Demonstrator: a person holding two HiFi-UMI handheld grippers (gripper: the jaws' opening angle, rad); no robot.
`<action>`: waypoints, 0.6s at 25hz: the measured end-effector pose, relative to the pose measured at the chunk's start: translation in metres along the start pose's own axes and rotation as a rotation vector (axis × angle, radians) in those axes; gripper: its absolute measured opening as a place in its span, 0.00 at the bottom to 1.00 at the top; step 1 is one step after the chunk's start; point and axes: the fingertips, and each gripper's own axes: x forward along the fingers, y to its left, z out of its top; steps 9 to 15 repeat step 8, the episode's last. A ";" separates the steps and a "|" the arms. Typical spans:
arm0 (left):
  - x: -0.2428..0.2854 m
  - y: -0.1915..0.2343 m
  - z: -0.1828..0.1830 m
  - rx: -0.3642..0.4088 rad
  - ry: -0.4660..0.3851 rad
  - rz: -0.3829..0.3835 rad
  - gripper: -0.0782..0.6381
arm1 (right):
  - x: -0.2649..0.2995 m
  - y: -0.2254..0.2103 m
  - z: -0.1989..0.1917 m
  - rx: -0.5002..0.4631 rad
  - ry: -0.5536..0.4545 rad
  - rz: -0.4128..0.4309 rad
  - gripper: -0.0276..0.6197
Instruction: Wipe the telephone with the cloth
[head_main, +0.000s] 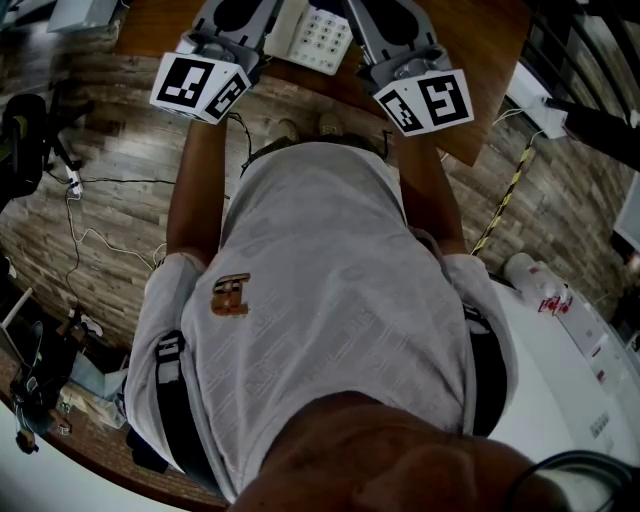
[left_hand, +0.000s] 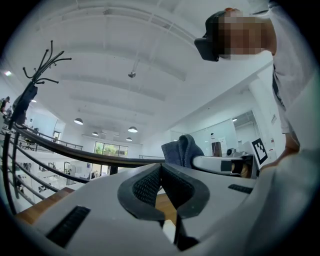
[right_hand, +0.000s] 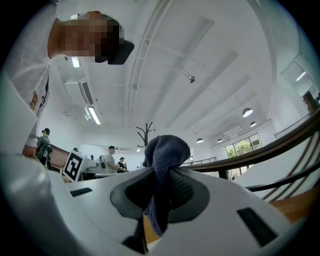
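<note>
Cloth (right_hand: 168, 149) tight inside right gripper (right_hand: 161, 175); left gripper (left_hand: 160, 169) fully closed.

a: how many grippers?
b: two: one left gripper (left_hand: 161, 167), one right gripper (right_hand: 161, 172). two marker cubes as well: one marker cube (head_main: 200, 85) on the left, another marker cube (head_main: 428, 100) on the right.
a: telephones?
b: one telephone (head_main: 312, 35), on one table (head_main: 480, 60).
a: cloths?
b: one cloth (right_hand: 167, 150). also one coat stand (right_hand: 145, 135), and at least three people (right_hand: 110, 159) far off.
</note>
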 end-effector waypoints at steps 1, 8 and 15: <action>0.000 0.000 0.000 0.000 0.000 0.000 0.13 | 0.000 0.000 0.000 0.000 0.000 -0.001 0.15; 0.001 0.000 0.000 0.001 0.001 -0.002 0.13 | 0.000 -0.001 0.000 0.002 -0.001 -0.001 0.15; 0.001 0.000 0.000 0.001 0.001 -0.002 0.13 | 0.000 -0.001 0.000 0.002 -0.001 -0.001 0.15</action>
